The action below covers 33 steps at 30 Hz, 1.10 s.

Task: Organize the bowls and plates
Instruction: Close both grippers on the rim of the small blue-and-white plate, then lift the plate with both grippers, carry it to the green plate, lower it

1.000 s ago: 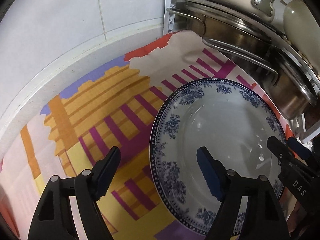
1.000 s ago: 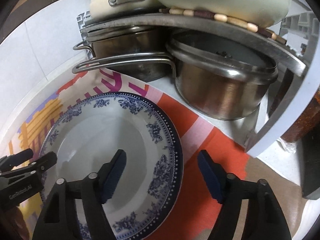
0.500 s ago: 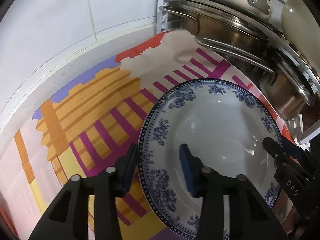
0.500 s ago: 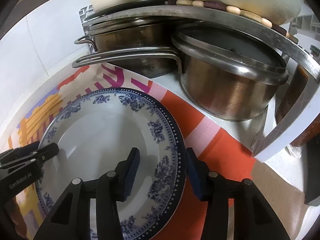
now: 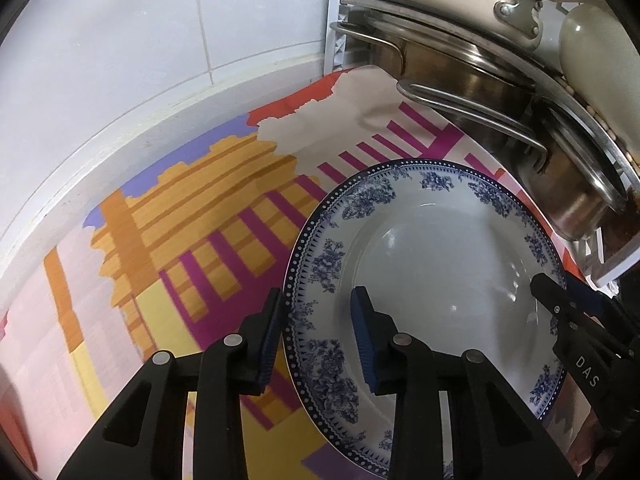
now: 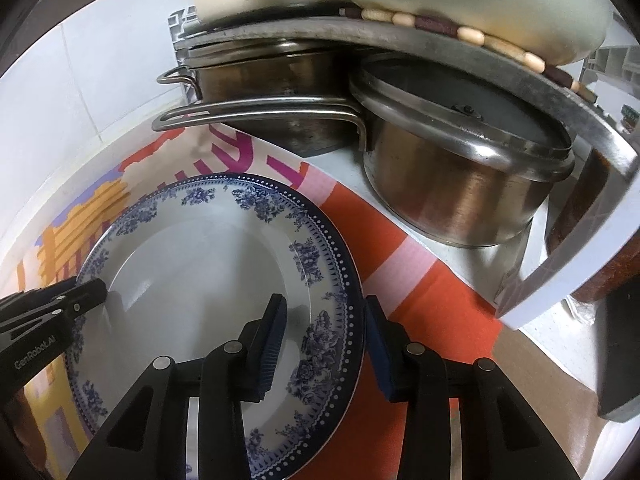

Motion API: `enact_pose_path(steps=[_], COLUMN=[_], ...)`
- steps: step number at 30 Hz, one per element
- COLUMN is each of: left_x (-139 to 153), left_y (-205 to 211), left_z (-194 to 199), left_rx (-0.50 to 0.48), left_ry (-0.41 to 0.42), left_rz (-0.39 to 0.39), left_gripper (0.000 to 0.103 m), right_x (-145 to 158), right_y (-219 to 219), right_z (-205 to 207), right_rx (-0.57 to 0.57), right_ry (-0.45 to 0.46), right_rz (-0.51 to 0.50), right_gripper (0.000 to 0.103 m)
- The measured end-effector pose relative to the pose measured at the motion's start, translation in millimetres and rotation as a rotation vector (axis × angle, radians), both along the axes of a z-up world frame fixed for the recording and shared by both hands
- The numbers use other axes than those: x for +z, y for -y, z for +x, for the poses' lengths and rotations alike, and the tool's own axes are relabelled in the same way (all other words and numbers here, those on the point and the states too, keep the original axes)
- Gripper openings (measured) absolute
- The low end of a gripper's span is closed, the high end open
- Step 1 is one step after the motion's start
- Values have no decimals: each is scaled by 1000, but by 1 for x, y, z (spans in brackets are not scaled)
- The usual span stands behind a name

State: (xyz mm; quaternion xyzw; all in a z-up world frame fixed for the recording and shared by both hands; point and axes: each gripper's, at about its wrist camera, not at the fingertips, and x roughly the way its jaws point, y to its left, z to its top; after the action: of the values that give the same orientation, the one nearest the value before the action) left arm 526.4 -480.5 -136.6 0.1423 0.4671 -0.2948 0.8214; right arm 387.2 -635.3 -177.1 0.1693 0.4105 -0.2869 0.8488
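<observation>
A white plate with a blue floral rim [image 5: 432, 264] lies on a colourful patterned mat [image 5: 192, 216]; it also shows in the right wrist view [image 6: 192, 276]. My left gripper [image 5: 318, 336] straddles the plate's left rim, one finger outside and one over the plate, jaws closed most of the way onto it. My right gripper [image 6: 324, 344] straddles the plate's right rim the same way. Each gripper shows in the other's view: the right one [image 5: 568, 312] and the left one [image 6: 60, 304].
Steel pots with long handles [image 6: 460, 184] [image 5: 472, 80] stand right behind the plate under a shelf [image 6: 420, 48] that carries cream-coloured cookware. A white tiled wall [image 5: 140, 52] runs along the left. A dark block [image 6: 620, 352] stands at the far right.
Both grippers went from wide open to closed onto opposite rims of the plate. Both moved a little closer to the plate.
</observation>
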Motion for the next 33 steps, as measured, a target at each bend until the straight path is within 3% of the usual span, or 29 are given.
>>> enact_pose_path(steps=[20, 33], left_x=[62, 83], left_y=[-103, -187], left_z=[-54, -92], left_rx=[138, 244], left_ry=[44, 67], left_rz=[-56, -78], left_gripper=[34, 34], right_x=[62, 92], right_y=[-81, -154], right_z=[-43, -63], right_rx=[119, 215], right_ry=[50, 77], right_rz=[-73, -106], right_gripper=[40, 40])
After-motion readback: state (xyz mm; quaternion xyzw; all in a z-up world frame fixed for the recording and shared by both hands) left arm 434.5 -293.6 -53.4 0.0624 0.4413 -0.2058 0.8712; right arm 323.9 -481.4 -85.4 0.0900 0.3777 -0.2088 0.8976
